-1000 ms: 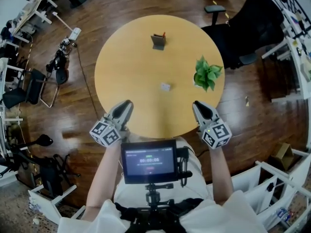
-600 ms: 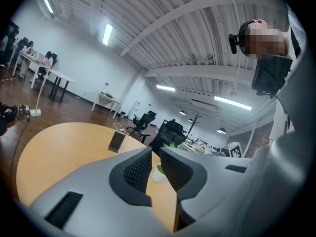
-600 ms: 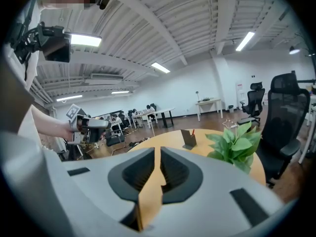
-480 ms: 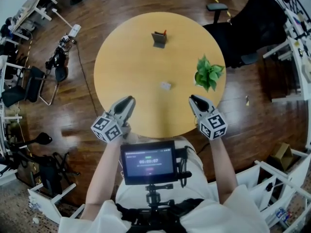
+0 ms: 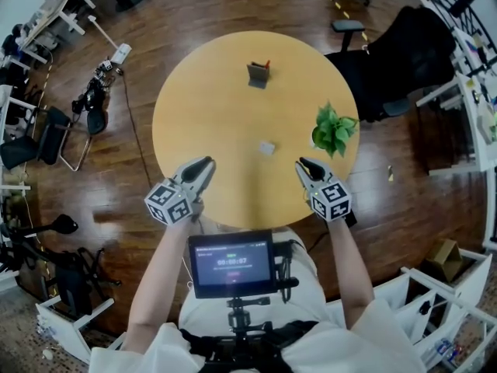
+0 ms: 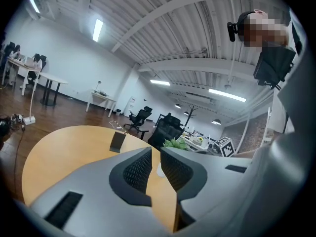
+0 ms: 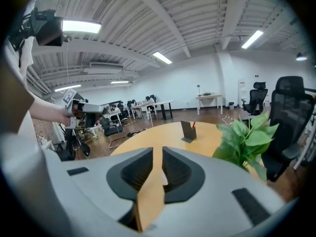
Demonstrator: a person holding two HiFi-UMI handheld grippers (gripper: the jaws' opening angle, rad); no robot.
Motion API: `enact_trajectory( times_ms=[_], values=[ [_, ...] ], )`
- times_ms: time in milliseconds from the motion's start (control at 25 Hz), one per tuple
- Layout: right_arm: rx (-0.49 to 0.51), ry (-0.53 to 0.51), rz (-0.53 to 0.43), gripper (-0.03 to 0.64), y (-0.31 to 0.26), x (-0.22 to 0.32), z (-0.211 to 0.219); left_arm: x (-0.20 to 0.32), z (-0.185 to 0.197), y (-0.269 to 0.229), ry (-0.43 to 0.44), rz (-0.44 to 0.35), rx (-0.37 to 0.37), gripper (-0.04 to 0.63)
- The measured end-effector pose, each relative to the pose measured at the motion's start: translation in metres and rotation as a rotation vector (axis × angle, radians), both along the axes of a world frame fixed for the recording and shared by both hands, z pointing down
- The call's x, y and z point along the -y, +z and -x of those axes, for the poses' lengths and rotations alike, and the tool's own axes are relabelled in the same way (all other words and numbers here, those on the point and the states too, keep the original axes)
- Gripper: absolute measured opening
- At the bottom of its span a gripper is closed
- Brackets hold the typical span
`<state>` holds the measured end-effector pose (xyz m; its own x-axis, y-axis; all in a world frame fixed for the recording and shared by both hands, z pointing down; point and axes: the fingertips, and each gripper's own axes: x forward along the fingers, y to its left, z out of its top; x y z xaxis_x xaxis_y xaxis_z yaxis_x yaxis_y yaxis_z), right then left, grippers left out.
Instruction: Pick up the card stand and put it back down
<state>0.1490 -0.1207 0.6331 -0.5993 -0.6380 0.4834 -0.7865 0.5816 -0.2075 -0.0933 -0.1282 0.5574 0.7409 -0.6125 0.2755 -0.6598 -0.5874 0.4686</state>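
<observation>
Hovering at the near edge of the round table (image 5: 186, 115), both grippers are empty. On the left gripper (image 5: 206, 165) the jaws are narrow, with a thin gap and nothing in it. On the right gripper (image 5: 302, 164) the jaws are narrow too; they have just been opening a little, with nothing between them.

The card stand (image 5: 258, 74) sits untouched toward the far edge, about on the table's midline, upright, with a small red bit at its top. It lies ahead of both sets of fingers and well apart from them: ahead-right of the left, ahead-left of the right, neither plainly nearer. Its long axis looks side to side, but it is too small to be sure.

A small white object (image 5: 266, 148) lies between the grippers and the stand. A potted plant (image 5: 334, 129) stands at the right edge, near the right gripper.

Judgement: the pick has not started, and a long forward reach comes first.
</observation>
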Motion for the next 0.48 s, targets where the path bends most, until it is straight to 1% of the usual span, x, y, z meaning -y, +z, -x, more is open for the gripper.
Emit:
enact_trajectory(
  times_ms=[320,480],
  values=[
    [-0.022,-0.061,0.078,0.101,0.044,0.017,0.023,0.003,0.007,0.009,0.019,0.025,0.027,0.052],
    [-0.046,-0.082,0.115,0.103,0.076,0.029,0.033,0.004,0.004,0.014,0.035,0.038,0.045,0.052]
  ],
)
